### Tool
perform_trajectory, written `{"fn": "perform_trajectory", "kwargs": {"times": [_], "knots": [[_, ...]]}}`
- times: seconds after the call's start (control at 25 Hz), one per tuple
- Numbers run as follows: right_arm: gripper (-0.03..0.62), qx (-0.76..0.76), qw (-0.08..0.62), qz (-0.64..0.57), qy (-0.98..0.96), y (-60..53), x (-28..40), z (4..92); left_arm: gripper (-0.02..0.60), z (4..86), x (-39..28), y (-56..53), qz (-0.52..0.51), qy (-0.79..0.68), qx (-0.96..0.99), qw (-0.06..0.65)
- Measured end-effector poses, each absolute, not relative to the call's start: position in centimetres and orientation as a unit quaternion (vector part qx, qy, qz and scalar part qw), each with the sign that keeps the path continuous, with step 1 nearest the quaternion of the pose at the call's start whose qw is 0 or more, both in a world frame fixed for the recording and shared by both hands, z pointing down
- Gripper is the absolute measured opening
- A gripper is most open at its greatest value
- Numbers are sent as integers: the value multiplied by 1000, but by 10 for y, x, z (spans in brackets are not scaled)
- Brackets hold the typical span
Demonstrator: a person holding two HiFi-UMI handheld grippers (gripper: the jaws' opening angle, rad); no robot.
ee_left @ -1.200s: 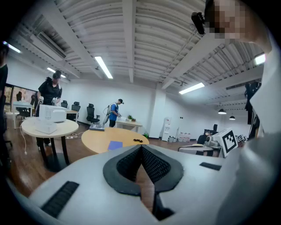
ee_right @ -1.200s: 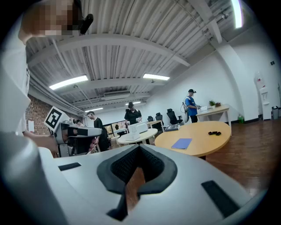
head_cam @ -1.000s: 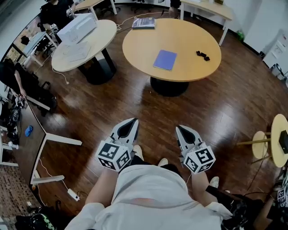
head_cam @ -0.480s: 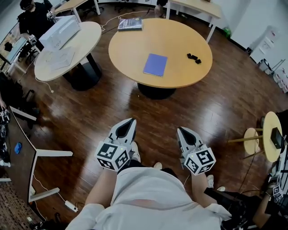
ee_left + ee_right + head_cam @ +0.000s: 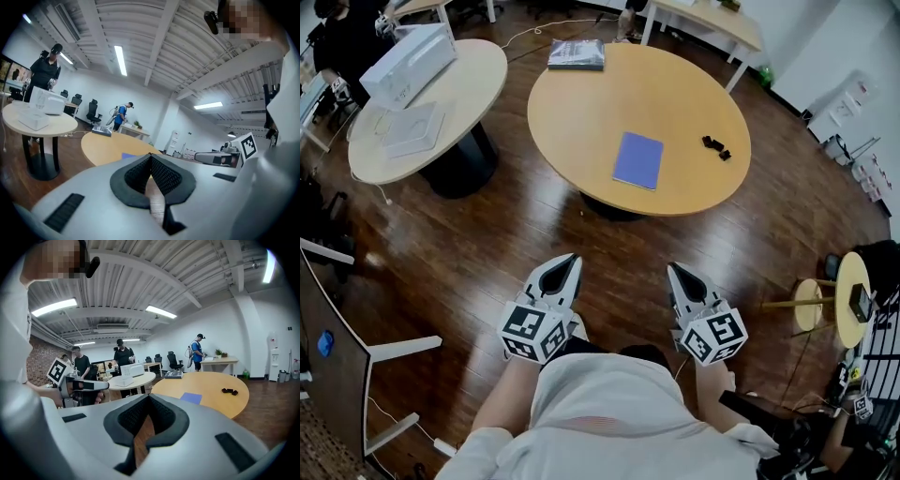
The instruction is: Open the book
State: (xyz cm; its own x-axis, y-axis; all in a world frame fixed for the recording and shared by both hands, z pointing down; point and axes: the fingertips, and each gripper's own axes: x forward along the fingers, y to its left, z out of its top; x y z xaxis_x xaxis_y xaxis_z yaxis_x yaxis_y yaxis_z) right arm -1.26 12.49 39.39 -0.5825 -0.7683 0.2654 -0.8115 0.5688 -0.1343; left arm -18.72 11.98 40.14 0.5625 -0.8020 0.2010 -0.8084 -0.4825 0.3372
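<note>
Nearest, at the bottom of the head view: a white-shirted torso (image 5: 600,412) with both forearms reaching forward. Just ahead, held low over the dark glossy wooden floor (image 5: 487,225), side by side and apart:

- The grey left gripper (image 5: 571,260), jaws closed tip to tip, with its textured black pads (image 5: 164,176) meeting at the front and gripping nothing.
- The grey right gripper (image 5: 675,269), closed likewise, pads (image 5: 161,414) together at the tip and empty.

Behind each pair of jaws, a white cube with black square markers (image 5: 532,330): coded patterns only, no letters to read.

Farther on, well apart from both grippers, a round light-wood table on a dark central foot (image 5: 581,103). Flat on its near half, a little right of centre, the thin blue rectangular book (image 5: 637,160). Closed, plain matte cover, no title or print visible, edges slightly skewed to the table's front. To its right, near the rim, a few small black pieces (image 5: 715,148), too small to identify. At the far rim, a flat printed magazine or book (image 5: 577,54), its cover text too small to read.

Left of that, a second round light-wood table (image 5: 478,89) carrying a long white box (image 5: 408,54) and white sheets (image 5: 412,129), with no legible lettering. Beyond, in the gripper views, desks, office chairs and standing people.
</note>
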Motion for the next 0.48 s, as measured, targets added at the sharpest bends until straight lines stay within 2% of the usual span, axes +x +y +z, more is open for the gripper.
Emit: {"fn": "perform_trajectory", "kwargs": {"times": [0.2, 0.48], "knots": [[-3, 457, 100, 127, -875, 105, -30, 395, 11, 403, -207, 90, -3, -459, 863, 212], [-3, 467, 91, 131, -870, 69, -26, 398, 11, 407, -201, 57, 1, -452, 866, 212]]}}
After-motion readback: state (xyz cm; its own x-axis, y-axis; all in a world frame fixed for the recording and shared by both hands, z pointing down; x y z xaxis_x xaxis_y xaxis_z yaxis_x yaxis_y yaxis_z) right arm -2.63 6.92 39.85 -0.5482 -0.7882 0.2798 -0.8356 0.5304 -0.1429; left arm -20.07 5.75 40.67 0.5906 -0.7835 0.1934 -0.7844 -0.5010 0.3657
